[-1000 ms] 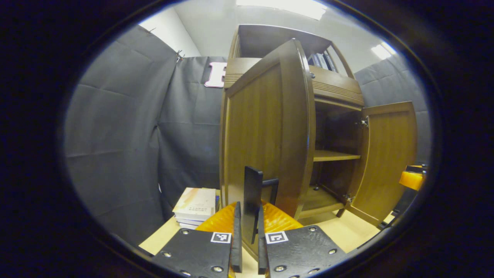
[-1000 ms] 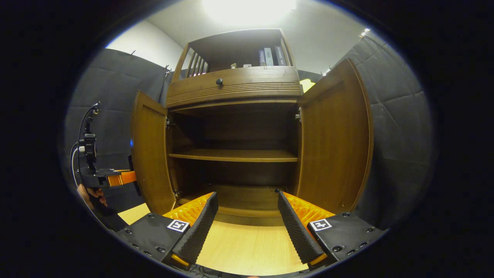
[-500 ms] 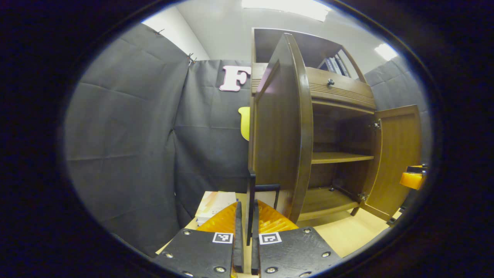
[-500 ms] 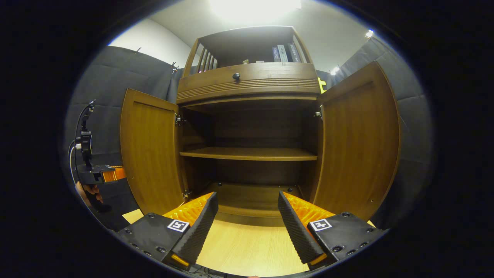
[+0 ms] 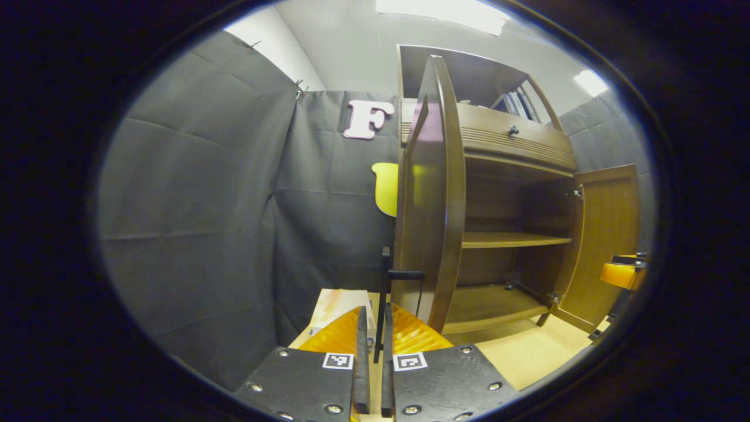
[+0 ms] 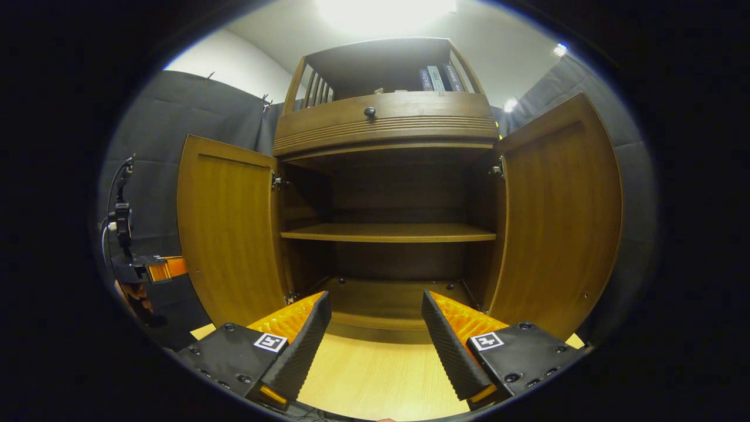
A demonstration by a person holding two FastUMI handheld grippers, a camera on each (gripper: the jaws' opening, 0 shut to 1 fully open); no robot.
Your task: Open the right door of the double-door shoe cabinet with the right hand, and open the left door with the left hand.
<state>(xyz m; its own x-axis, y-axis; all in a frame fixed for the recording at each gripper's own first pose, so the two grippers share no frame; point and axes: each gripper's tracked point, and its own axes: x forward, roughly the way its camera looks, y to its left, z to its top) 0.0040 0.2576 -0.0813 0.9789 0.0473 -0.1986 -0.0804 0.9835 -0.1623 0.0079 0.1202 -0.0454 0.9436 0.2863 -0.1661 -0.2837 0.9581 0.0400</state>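
Left door (image 5: 430,193) swung wide, right door (image 6: 556,217) wide too; left claw (image 5: 371,357) pinched on the door's black handle (image 5: 384,293), right claw (image 6: 375,340) agape, empty; overpulling could strain the hinges.

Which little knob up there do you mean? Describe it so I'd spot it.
Start at the wooden shoe cabinet with both doors swung open. Just above the open compartment runs a ribbed drawer front. The knob is the single small dark round one at its centre.
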